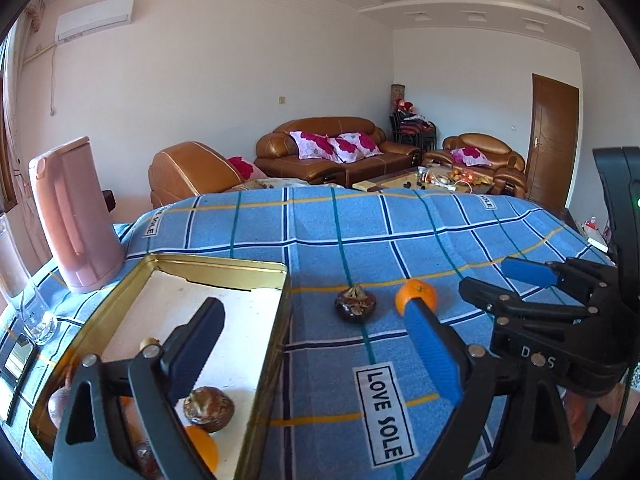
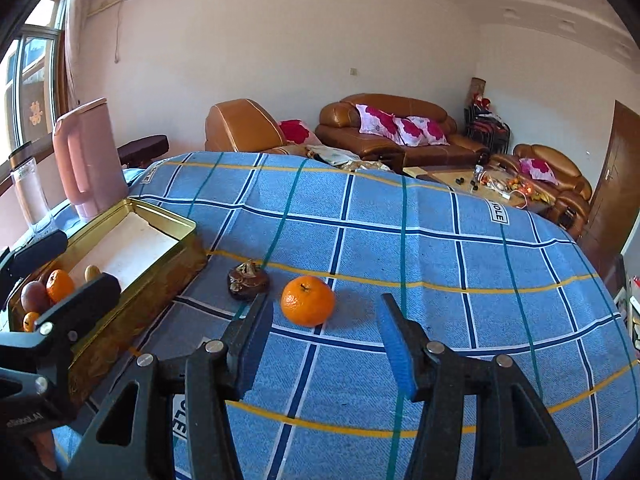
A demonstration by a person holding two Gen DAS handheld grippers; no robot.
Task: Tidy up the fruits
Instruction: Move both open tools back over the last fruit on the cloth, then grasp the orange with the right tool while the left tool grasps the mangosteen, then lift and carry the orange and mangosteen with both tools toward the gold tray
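An orange (image 2: 307,301) (image 1: 418,295) and a dark brown mangosteen (image 2: 248,281) (image 1: 355,305) lie on the blue checked cloth. A gold tin box (image 1: 276,320) (image 2: 160,276) at the left holds several fruits: a mangosteen (image 1: 209,408), oranges (image 1: 204,446) (image 2: 59,285) and a purple fruit (image 2: 34,295). My left gripper (image 1: 320,344) is open and empty, its left finger over the box. My right gripper (image 2: 324,340) is open and empty, just short of the orange; it also shows in the left wrist view (image 1: 500,280).
A pink kettle (image 1: 76,216) (image 2: 90,156) stands behind the box. A clear glass (image 1: 38,320) and a phone (image 1: 18,364) sit at the far left. Sofas and a coffee table stand beyond the table's far edge.
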